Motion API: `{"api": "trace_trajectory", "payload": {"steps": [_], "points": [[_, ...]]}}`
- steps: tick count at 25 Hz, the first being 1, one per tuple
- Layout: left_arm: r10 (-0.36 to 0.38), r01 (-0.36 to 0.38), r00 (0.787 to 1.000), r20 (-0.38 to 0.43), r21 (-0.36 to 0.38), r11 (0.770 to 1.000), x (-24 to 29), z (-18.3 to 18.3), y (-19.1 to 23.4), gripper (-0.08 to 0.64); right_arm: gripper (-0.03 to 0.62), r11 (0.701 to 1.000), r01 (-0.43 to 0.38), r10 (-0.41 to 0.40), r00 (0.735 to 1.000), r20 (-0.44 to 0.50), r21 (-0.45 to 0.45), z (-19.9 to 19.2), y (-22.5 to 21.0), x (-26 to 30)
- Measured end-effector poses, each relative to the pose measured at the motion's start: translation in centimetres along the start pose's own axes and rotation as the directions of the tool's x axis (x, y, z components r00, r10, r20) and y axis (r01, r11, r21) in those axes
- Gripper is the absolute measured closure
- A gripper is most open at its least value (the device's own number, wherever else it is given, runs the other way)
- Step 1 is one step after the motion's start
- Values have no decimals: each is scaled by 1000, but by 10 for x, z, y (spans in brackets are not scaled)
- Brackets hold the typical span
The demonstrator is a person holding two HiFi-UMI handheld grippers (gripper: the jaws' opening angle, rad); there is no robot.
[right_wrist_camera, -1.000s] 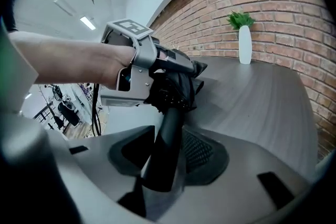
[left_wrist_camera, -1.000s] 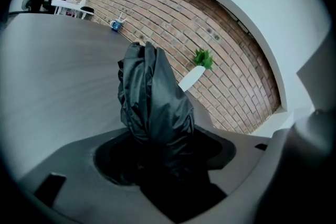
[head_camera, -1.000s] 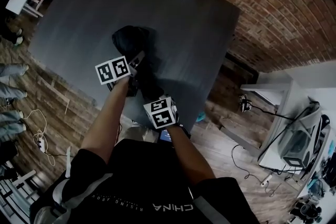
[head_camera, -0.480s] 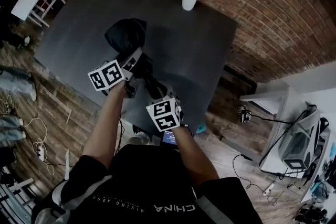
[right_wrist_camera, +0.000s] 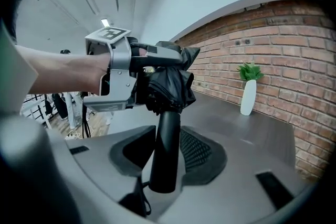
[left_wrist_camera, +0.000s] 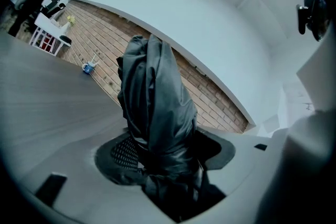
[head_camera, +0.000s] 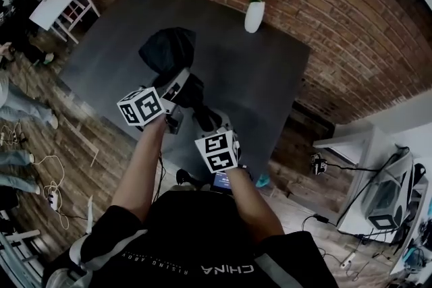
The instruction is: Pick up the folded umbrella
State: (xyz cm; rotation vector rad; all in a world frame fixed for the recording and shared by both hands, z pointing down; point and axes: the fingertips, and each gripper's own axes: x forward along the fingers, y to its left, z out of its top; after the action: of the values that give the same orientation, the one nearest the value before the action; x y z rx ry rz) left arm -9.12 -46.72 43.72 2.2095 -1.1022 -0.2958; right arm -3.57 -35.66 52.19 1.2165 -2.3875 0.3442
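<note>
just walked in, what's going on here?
A person holds a folded black umbrella with both grippers. The left gripper is clamped on the bunched canopy, its jaws having just tightened slightly. The right gripper grips the handle. The umbrella looks to be held clear of the dark table.

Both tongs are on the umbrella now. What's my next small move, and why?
Probably just steady it level, keeping both grips. The left tongs, just closed further, pinch the umbrella by its cloth, the right tongs clamp its handle, and it seems clear of the table.
</note>
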Motion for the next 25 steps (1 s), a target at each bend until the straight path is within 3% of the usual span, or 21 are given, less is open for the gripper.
{"api": "trace_trajectory", "payload": {"steps": [7, 17, 25], "points": [[-13, 11, 999, 40, 42, 999, -16, 7, -13, 272, 442, 999, -36, 36, 999, 20, -23, 7, 9, -4], [-23, 15, 994, 104, 75, 997, -43, 3, -37, 272, 442, 984, -180, 179, 983, 40, 6, 2, 23, -24], [-50, 38, 991, 126, 101, 994, -85, -1, -55, 272, 442, 970, -243, 242, 969, 50, 24, -6, 57, -44]]}}
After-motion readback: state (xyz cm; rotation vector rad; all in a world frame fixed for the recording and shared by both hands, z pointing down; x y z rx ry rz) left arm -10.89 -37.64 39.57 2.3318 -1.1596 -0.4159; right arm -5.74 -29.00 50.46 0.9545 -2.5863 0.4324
